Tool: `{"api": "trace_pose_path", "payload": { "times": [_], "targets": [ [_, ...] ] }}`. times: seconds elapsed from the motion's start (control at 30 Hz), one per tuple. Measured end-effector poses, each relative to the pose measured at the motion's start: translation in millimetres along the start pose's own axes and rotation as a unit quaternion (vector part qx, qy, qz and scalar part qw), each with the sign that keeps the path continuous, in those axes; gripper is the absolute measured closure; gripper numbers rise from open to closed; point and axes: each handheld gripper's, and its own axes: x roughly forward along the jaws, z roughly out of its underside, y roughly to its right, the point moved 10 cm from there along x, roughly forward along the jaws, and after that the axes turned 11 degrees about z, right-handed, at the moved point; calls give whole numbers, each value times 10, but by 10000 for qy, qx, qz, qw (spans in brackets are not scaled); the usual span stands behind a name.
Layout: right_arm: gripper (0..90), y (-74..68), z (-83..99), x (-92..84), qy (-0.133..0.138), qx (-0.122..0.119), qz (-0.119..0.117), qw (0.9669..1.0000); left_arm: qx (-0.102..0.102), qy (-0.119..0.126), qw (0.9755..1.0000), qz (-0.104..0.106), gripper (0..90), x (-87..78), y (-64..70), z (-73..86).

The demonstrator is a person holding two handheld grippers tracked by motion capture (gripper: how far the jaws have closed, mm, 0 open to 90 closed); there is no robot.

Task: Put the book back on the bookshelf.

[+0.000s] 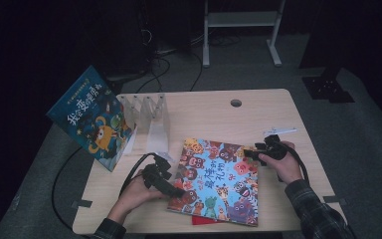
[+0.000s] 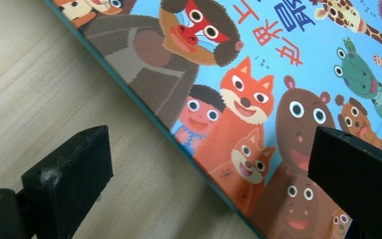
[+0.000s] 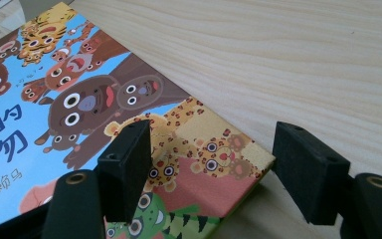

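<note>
at six o'clock on the bench point(image 1: 278, 107) our animal book point(image 1: 216, 181) lies flat; left gripper point(image 1: 176, 191) and right gripper point(image 1: 248, 152) straddle its edges, jaws wide, nothing gripped; lifting remains, we judge.

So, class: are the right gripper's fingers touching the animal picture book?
Apart. In the right gripper view the fingers straddle the animal picture book's corner, with gaps showing on both sides; nothing is pinched.
</note>
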Motion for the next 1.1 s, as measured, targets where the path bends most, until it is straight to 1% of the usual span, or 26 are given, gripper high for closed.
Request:
{"api": "trace_pose_path", "payload": {
  "times": [0.17, 0.27, 0.37, 0.53, 0.77, 0.9, 0.93, 0.97, 1.0, 1.03, 1.07, 1.1],
  "targets": [
    [312, -52, -4, 11, -10, -34, -31, 10000, -39, 3, 10000, -22, 26, -9, -16, 15],
    [312, -102, -14, 24, -9, -99, -50, 9999, -50, 2, 10000, -39, 25, -21, -31, 28],
    [311, -151, -24, 40, -8, -134, -88, 9999, -99, 24, 9999, -71, 23, -44, -57, 47],
    [311, -226, -40, 67, -10, -201, -135, 9997, -171, 68, 9998, -68, 23, -86, -87, 74],
    [311, -355, -48, 82, -26, -342, -193, 9992, -177, 44, 9998, -89, 22, -91, -95, 90],
    [313, -401, -51, 85, -22, -409, -205, 9990, -191, 39, 9998, -102, 22, -94, -98, 96],
    [344, -398, -54, 84, 1, -444, -184, 9988, -199, 46, 9997, -114, 22, -96, -100, 98],
    [366, -389, -64, 68, 49, -512, -111, 9986, -209, 46, 9997, -121, 22, -97, -103, 102],
    [371, -381, -73, 48, 81, -573, -59, 9983, -208, 46, 9997, -112, 22, -97, -103, 104],
    [378, -378, -73, 30, 76, -577, -43, 9983, -202, 42, 9997, -107, 22, -96, -105, 107],
    [410, -368, -82, 7, 126, -624, -17, 9980, -202, 39, 9997, -101, 22, -95, -105, 109],
    [453, -370, -85, -30, 152, -607, -48, 9980, -201, 40, 9997, -103, 22, -94, -105, 110]
  ]
}}
